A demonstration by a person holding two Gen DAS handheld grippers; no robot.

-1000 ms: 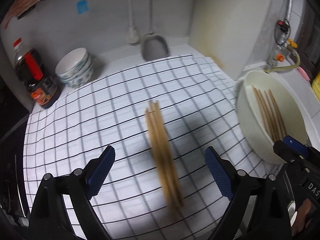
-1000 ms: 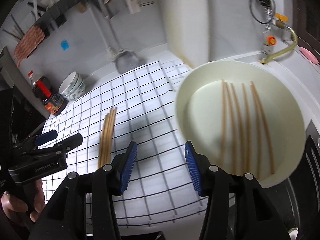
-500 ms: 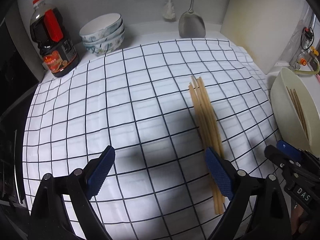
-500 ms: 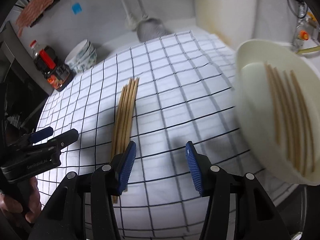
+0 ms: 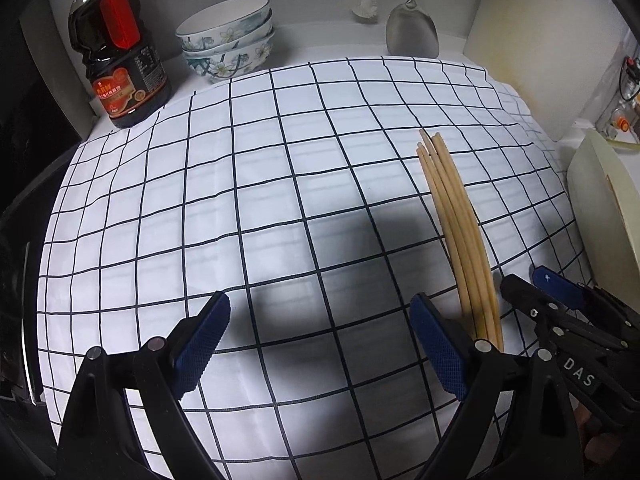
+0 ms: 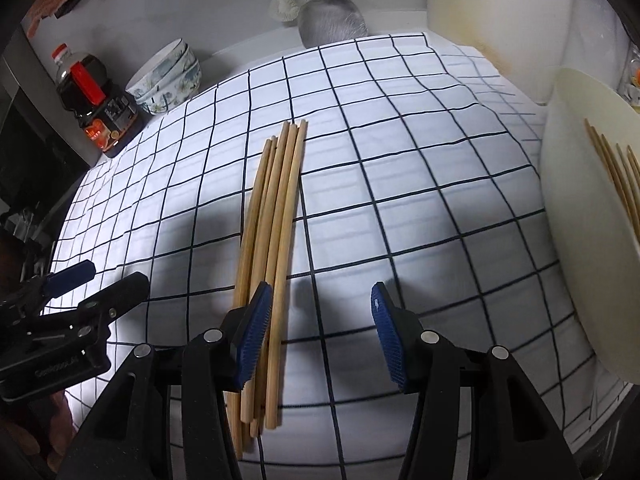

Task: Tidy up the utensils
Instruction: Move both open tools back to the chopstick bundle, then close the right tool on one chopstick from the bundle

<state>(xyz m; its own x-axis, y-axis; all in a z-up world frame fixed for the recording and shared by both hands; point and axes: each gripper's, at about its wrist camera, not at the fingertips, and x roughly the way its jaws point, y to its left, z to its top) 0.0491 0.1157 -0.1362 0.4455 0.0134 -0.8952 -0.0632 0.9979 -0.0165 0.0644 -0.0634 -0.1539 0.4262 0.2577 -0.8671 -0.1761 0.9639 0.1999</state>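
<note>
Your bundle of pale wooden chopsticks [image 6: 272,240] lies on the white black-gridded cloth [image 6: 400,168]. Your right gripper [image 6: 318,332] hangs spread and empty, its left pad over the bundle. Only this view shows more chopsticks in the cream basin [image 6: 572,208]. Your left gripper [image 5: 320,344] is spread, empty.

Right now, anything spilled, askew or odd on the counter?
Nothing spilled or broken. The chopsticks on the checked cloth lie bundled but with uneven ends; more chopsticks sit in the cream basin.
</note>
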